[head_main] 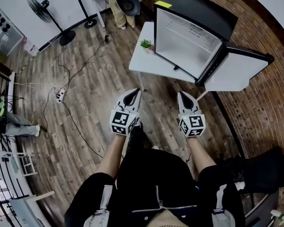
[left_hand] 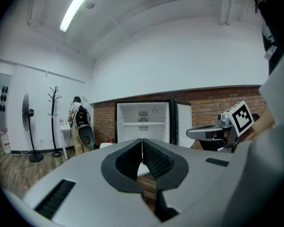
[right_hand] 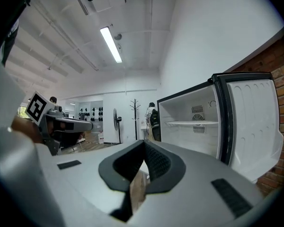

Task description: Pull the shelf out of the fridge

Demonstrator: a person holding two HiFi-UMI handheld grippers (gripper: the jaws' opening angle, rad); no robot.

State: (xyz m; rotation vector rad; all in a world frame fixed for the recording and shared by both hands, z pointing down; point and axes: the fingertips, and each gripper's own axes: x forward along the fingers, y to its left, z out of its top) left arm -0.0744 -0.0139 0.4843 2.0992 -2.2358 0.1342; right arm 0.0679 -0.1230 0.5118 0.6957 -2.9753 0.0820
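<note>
Task isn't started as far as I can see. The fridge (head_main: pixel 189 37) stands on the white worktop (head_main: pixel 141 64) with its door (head_main: pixel 234 72) swung wide open to the right, so access is sorted. The shelf (left_hand: pixel 143 123) sits across the upper part of the cavity, fully inside and not pulled forward at all. The rest of the compartment looks bare. Left claw (head_main: pixel 134 93) and right claw (head_main: pixel 181 95) are both pressed together with nothing between the pads. They're held side by side in front of the person, pointing roughly level toward the fridge and well apart from it, with floor (head_main: pixel 94 89) and the worktop edge in between. A small potted plant (head_main: pixel 146 44) stands on the worktop just beside the fridge, off the shelf's path out. Another person (head_main: pixel 122 1) stands at the far wall, clear of the work area. Left to do, my read: close the gap, spread a claw or both, pinch the shelf's front edge, and draw it straight out until it clears the side supports.
</note>
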